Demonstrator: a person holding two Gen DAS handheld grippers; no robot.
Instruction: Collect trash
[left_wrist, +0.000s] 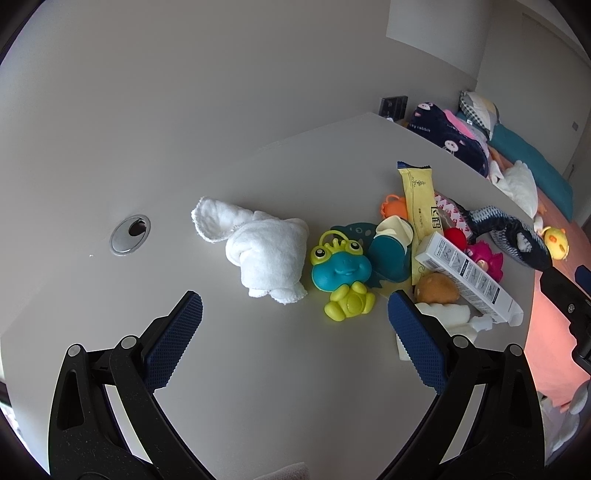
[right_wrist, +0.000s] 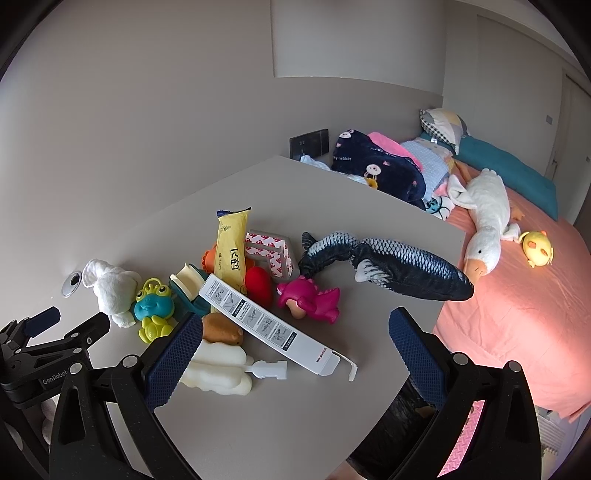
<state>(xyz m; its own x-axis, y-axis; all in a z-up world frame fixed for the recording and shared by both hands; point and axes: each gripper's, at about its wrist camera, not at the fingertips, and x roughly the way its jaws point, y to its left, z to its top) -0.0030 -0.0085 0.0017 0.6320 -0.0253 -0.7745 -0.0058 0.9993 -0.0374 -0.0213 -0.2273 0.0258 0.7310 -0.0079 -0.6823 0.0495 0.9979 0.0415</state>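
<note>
Beside a pink-sheeted bed (right_wrist: 517, 295), your grey table (right_wrist: 295, 417) carries a heap of toys mixed with trash, and by the look of it nothing has been collected yet. Your left gripper (left_wrist: 294, 320) hangs over the near side of the table with its tongs apart and empty, facing the frog toy (left_wrist: 341, 275) and the white towel (left_wrist: 267, 254). Your right gripper (right_wrist: 295, 332) is likewise spread wide and holds nothing; the long white box (right_wrist: 275, 326) lies between its tongs in view, on the table further ahead. The likely trash is all still in the pile: that box, the yellow wrapper (right_wrist: 232, 249) leaning on the toys behind it, and the red-printed packet (right_wrist: 271, 253) just beside the wrapper. A small white plastic piece (right_wrist: 269, 369) near the box may be trash too, though you cannot tell for sure. Toys such as the pink dinosaur (right_wrist: 310, 299) and the plush fish (right_wrist: 391, 266) probably stay. A dark bag-like shape (right_wrist: 388, 435) shows below the table edge on the right; whether it is the bin bag is unclear. So the whole job remains, starting with a first grasp.
</note>
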